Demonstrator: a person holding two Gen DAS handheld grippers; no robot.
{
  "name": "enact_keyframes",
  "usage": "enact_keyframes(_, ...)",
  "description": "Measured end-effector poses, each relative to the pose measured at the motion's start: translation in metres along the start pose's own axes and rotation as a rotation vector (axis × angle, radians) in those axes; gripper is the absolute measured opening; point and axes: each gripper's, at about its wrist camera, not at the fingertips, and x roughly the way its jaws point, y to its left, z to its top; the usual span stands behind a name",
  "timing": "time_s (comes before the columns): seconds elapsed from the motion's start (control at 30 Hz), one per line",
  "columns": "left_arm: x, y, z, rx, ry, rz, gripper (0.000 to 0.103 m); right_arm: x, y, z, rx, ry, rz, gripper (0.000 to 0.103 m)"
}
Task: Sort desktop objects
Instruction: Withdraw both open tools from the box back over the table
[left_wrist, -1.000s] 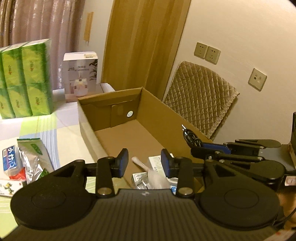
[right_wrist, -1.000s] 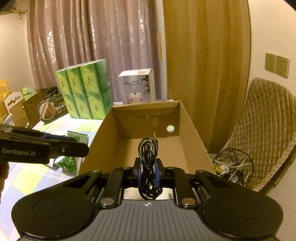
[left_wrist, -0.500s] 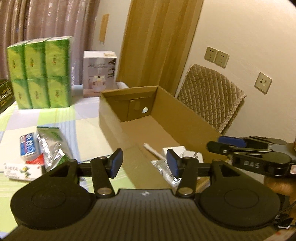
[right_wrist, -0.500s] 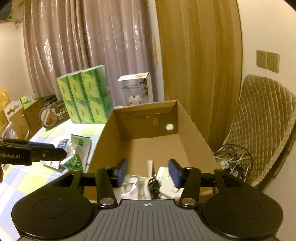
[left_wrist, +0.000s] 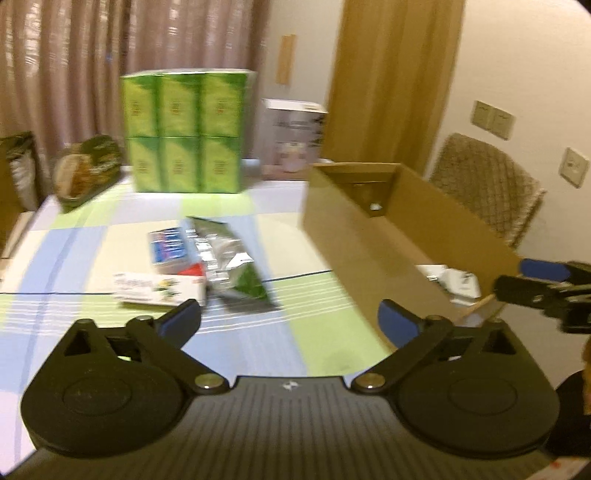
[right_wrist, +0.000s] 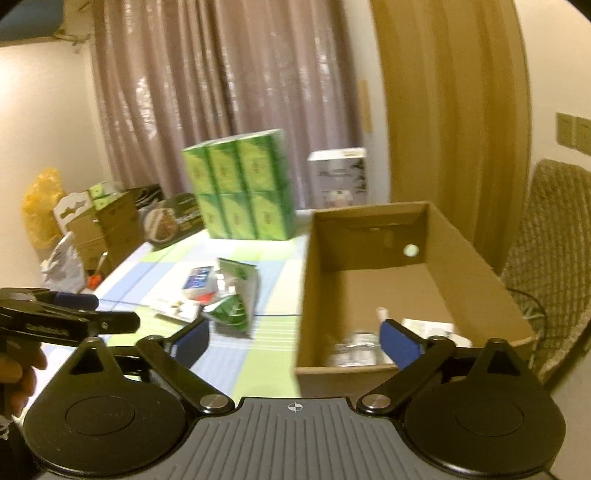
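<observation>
Left wrist view: both tongs (left_wrist: 289, 320) (right_wrist: 294, 335) gape wide beside crinkled foil pouch (left_wrist: 229, 258).

- We cannot read the print on the flat white box (left_wrist: 159, 290) or the blue packet (left_wrist: 168, 248); both are motion-blurred.
- The cardboard box (right_wrist: 454, 254) has its near wall covering part of its contents (right_wrist: 356, 349), which are smeared beyond naming.
- The right gripper (left_wrist: 543, 286) is cut by the left wrist view's edge.
- The left gripper (right_wrist: 92, 314) likewise runs off the right wrist view's frame.
- The green cartons (left_wrist: 184, 133) carry labels too small to tell.
</observation>
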Motion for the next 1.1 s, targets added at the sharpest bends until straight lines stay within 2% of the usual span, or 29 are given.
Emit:
enact_keyframes(0.27,-0.016,0.051,-0.022,-0.015,0.038,0.094,0.102,0.012,0.037,-0.002,-0.072,0.033,0.05,0.101)
enact_keyframes(0.57,-0.016,0.09,-0.035,-0.038,0.076,0.121,0.102,0.032,0.071,-0.002,-0.15,0.06,0.102,0.101)
enact_keyframes(0.87,0.01,0.118,-0.036,-0.02,0.105,0.139,0.102,0.086,0.094,-0.004,-0.222,0.113,0.148,0.101)
enact_keyframes(1.1,0.049,0.135,-0.04,0.031,0.128,0.142,0.102,0.147,0.09,-0.007,-0.215,0.181,0.145,0.101)
